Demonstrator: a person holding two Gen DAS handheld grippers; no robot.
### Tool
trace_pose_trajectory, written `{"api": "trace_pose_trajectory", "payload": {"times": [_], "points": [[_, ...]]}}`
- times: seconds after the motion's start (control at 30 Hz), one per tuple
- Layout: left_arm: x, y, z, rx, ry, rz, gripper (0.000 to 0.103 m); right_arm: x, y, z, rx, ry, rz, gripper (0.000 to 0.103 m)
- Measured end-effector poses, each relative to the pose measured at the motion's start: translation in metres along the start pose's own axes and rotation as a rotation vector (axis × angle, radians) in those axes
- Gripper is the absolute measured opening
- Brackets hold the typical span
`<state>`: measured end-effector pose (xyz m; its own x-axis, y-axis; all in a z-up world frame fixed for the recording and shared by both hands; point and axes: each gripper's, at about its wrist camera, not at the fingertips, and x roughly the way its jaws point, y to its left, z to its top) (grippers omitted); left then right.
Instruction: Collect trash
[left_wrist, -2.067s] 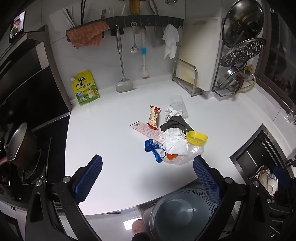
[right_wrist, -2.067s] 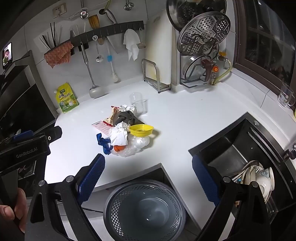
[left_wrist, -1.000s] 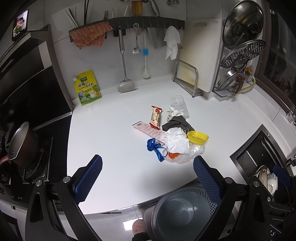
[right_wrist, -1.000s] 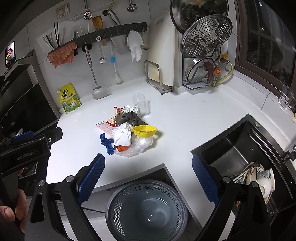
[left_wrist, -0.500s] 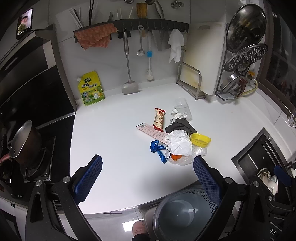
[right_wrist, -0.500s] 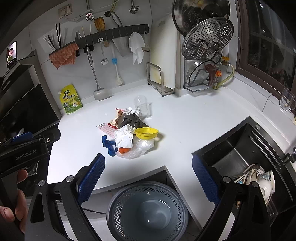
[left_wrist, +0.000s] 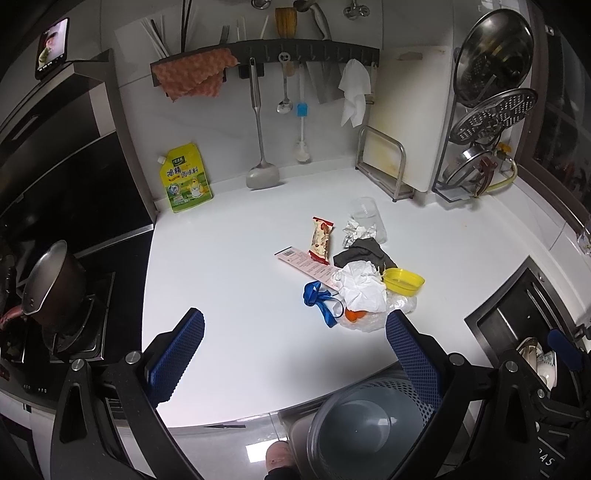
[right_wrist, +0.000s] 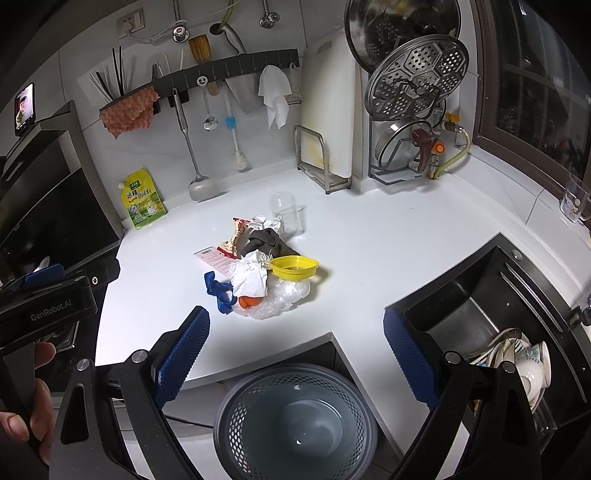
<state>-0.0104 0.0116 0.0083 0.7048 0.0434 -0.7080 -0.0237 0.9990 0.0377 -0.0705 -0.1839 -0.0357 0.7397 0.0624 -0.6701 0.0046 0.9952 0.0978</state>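
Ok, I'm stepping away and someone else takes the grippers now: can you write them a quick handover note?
Left gripper: open, empty, hovering above the counter's near edge.
Right gripper: open, empty, above the mesh bin.
Trash pile sits mid-counter: snack wrapper, pink paper slip, blue ribbon, crumpled white paper, dark cloth, yellow dish, clear plastic bag, foil ball, clear cup.
Done: nothing; the bin looks empty.
Left: move every piece into the bin, which stands on the floor below the counter edge.
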Motion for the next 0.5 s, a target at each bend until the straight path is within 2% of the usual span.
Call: {"api": "trace_pose_trajectory", "payload": {"times": [0.5], "points": [[0.0026, 0.0041, 0.0036, 0.003, 0.003, -0.003, 0.097, 0.0027, -0.0019, 0.0027, 0.003, 0.000, 0.008, 0.091]]}}
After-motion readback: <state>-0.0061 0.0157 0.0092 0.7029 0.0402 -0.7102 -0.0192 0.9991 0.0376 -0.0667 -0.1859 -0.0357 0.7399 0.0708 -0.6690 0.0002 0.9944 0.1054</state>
